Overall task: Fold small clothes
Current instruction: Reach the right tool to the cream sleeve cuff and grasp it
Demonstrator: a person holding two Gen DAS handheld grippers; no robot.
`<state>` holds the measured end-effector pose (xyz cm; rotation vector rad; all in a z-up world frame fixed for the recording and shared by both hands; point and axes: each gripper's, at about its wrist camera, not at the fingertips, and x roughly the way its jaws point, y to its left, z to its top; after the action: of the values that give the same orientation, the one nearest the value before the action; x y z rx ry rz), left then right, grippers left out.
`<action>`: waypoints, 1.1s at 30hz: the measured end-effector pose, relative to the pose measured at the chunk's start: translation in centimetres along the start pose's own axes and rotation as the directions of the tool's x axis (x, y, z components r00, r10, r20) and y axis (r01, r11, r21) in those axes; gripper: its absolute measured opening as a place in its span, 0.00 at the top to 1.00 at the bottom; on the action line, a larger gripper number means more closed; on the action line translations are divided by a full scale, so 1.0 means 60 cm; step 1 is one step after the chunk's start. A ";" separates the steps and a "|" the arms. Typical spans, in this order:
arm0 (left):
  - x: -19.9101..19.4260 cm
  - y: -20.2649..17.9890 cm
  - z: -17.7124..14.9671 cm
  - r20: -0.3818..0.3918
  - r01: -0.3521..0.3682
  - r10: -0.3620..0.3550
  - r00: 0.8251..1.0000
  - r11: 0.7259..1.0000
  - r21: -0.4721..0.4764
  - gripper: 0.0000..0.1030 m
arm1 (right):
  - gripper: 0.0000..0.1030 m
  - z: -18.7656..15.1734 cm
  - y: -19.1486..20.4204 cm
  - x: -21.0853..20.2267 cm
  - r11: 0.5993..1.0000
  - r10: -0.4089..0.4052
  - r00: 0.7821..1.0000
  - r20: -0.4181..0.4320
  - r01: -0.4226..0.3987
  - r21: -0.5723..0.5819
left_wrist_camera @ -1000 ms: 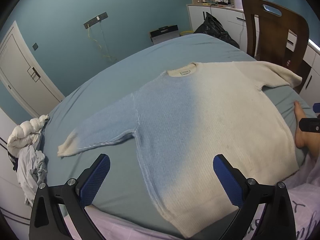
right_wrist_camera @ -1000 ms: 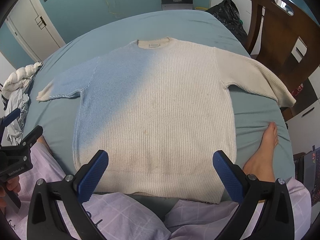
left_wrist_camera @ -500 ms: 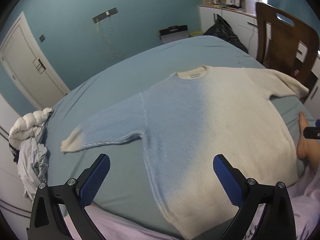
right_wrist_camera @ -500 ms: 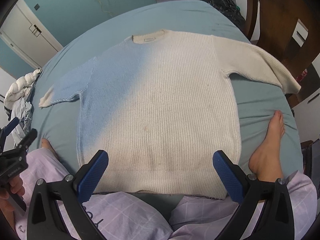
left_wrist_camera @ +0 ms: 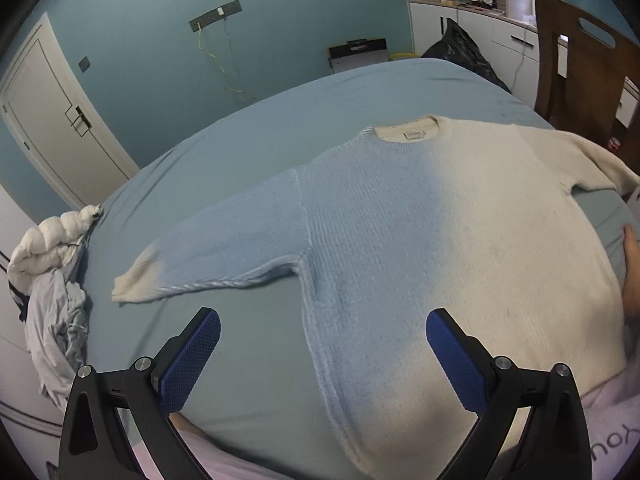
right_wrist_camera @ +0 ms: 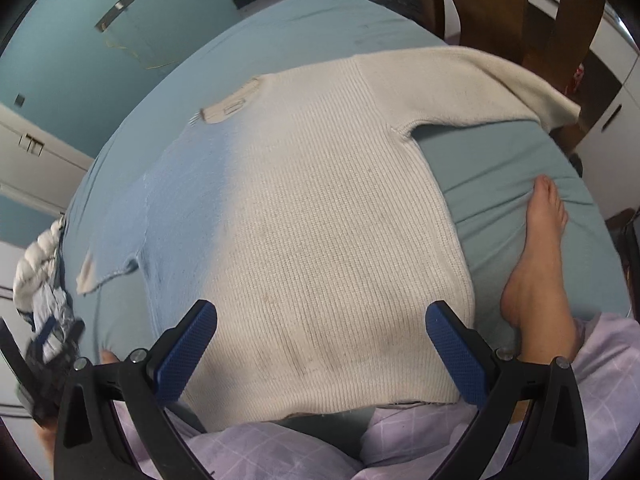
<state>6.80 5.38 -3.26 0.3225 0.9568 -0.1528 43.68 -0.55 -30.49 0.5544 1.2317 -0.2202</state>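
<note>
A knitted sweater (left_wrist_camera: 400, 240) (right_wrist_camera: 320, 216), pale blue on its left half and cream on its right, lies flat on the bed with both sleeves spread out and the collar at the far end. My left gripper (left_wrist_camera: 320, 344) hovers open above the sweater's lower left side, near the armpit of the left sleeve (left_wrist_camera: 208, 256). Over the lower hem hangs my right gripper (right_wrist_camera: 320, 340), open, with nothing between its blue pads. The right sleeve (right_wrist_camera: 472, 84) reaches toward the bed's right edge. The left gripper (right_wrist_camera: 44, 356) also shows, blurred, at the right wrist view's lower left.
The blue-grey bed sheet (left_wrist_camera: 248, 360) carries the sweater. A person's bare foot (right_wrist_camera: 536, 256) rests on the bed right of the sweater, with lilac trouser legs (right_wrist_camera: 256, 456) at the hem. A heap of clothes (left_wrist_camera: 52, 280) lies at the bed's left edge. A wooden chair (left_wrist_camera: 584, 80) stands at far right.
My left gripper has swung left, so the left sleeve sits more central. My right gripper has tilted and turned right, bringing the right sleeve and the foot further into view. Both stay open.
</note>
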 end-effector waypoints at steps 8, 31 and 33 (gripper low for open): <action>0.026 -0.020 -0.003 -0.050 0.023 -0.022 0.999 1.000 0.021 0.00 | 0.01 0.069 -0.066 0.033 0.991 -0.056 0.998 0.035 0.051 0.126; 0.138 -0.107 0.024 -0.185 -0.021 0.032 0.982 0.998 0.062 0.00 | 0.01 0.190 -0.299 0.147 0.926 -0.267 0.956 0.123 0.218 0.309; 0.141 -0.116 0.024 -0.188 -0.017 0.031 0.982 0.997 0.075 0.00 | 0.01 0.203 -0.319 0.125 0.930 -0.250 0.953 0.169 0.188 0.315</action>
<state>10.87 -1.50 -10.86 0.4215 1.1366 -0.1371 47.66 -22.04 -40.19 0.6331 1.0622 -0.6466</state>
